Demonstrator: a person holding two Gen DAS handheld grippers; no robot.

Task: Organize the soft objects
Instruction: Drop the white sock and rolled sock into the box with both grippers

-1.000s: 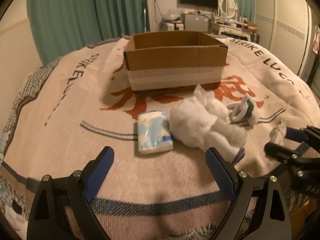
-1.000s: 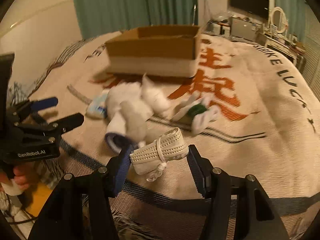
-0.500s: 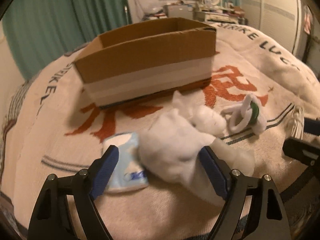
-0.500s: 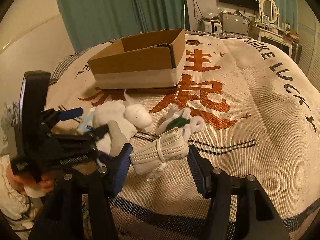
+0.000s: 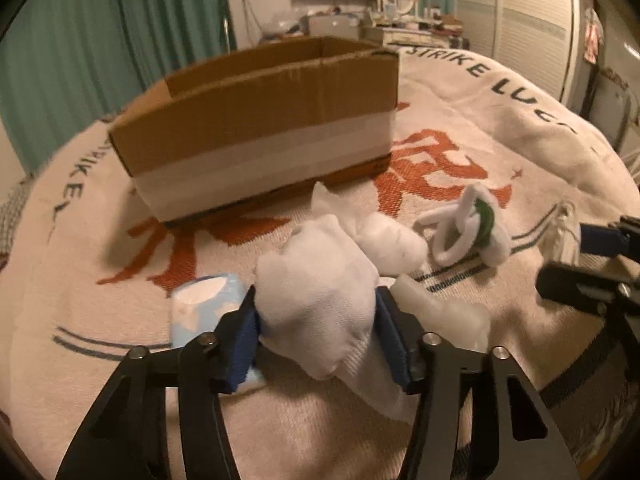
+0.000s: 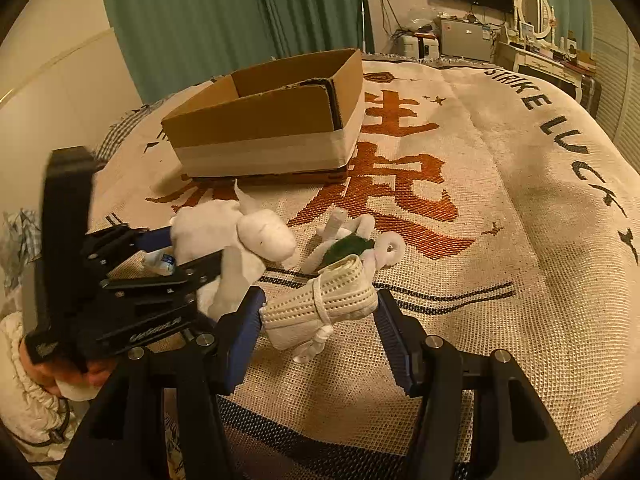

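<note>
My left gripper (image 5: 316, 332) is shut on a white sock bundle (image 5: 320, 304) on the bed blanket; it also shows in the right wrist view (image 6: 180, 256), gripping the white bundle (image 6: 208, 232). My right gripper (image 6: 320, 320) is shut on a rolled cream mesh cloth (image 6: 320, 304) and holds it above the blanket; in the left wrist view it appears at the right edge (image 5: 576, 256). An open cardboard box (image 5: 260, 120) stands behind the pile (image 6: 272, 120). A white and green sock knot (image 5: 468, 232) lies to the right of the bundle (image 6: 352, 244).
A blue tissue pack (image 5: 204, 312) lies left of the bundle, partly behind my left finger. More white soft pieces (image 5: 392, 244) lie beside it. The patterned blanket (image 6: 520, 200) covers the bed. Green curtains, a dresser and a TV stand behind.
My left gripper moved forward onto the white sock bundle and closed on it. My right gripper kept holding the mesh roll and rose slightly.
</note>
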